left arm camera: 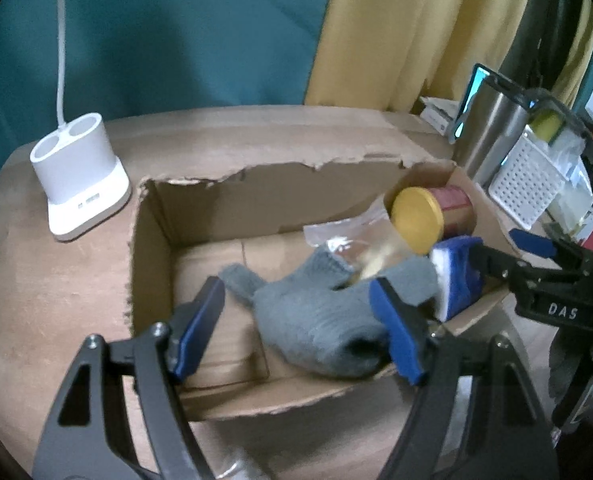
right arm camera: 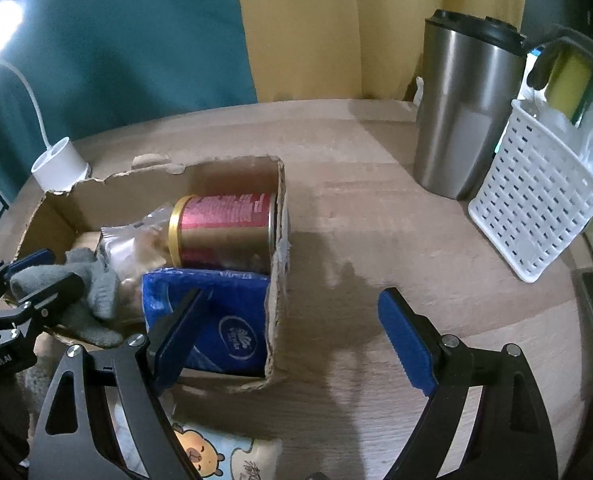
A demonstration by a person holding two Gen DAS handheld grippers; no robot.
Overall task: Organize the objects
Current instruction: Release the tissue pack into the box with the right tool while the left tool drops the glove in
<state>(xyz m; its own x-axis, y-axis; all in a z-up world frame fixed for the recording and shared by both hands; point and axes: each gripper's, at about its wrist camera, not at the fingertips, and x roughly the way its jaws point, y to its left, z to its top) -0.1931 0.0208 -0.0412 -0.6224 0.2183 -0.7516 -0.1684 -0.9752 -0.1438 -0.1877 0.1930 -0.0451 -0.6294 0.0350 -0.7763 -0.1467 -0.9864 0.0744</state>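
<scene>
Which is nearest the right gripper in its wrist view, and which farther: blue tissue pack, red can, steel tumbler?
From the right gripper:
1. Blue tissue pack, in the box at its left finger.
2. Red can, lying behind the pack.
3. Steel tumbler, upright, far right.

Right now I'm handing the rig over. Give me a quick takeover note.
Left gripper: jaws open, straddling the grey glove, not gripping it.
Right gripper: jaws open, empty, at the cardboard box wall, left finger inside.
In the box: glove, red tin, blue tissue pack, clear snack bag.
Left: cartoon-print pack lies on the table in front of the box. Steel tumbler and white basket stand to the right.
</scene>
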